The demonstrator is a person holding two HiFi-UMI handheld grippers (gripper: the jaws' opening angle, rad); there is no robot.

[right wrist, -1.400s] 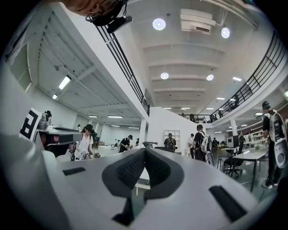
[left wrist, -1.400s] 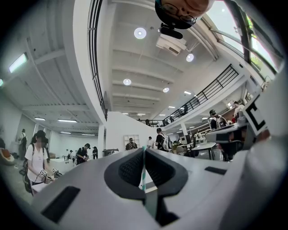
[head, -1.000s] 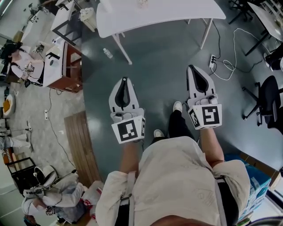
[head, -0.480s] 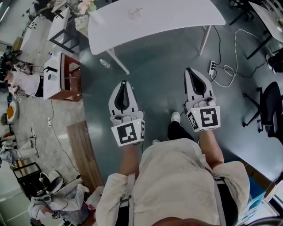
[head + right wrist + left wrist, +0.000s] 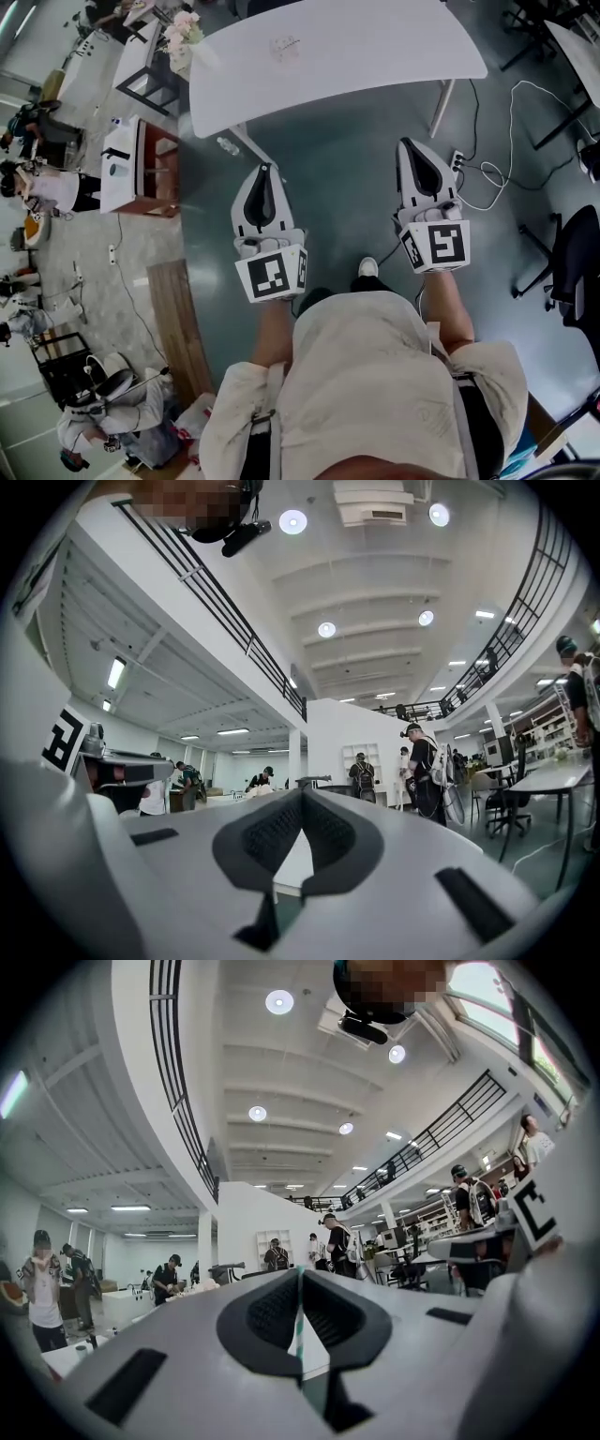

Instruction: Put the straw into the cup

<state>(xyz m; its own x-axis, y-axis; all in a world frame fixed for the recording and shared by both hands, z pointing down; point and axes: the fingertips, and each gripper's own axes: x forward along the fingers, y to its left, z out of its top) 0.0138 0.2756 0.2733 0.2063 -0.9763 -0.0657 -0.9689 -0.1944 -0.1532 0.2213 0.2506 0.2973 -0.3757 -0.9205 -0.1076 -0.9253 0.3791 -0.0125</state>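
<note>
I hold both grippers out in front of me, above a grey floor. My left gripper [image 5: 263,174] [image 5: 300,1275] is shut on a thin green-and-white striped straw [image 5: 299,1321], which stands upright between its dark pads. My right gripper [image 5: 411,146] [image 5: 302,795] is shut with nothing between its pads. A white table [image 5: 375,52] lies ahead, beyond both tips. A small pale item [image 5: 284,44] rests on its top; I cannot tell whether it is the cup. The straw does not show in the head view.
A power strip with white cables [image 5: 457,159] lies on the floor to the right, near a table leg [image 5: 441,105]. A plastic bottle [image 5: 228,146] lies by the left leg. A black chair [image 5: 574,253] stands at the right, a cabinet [image 5: 131,159] at the left. Several people stand around.
The white table has come nearer and more of its top shows. Both grippers stay shut and held out in front, in much the same place.
</note>
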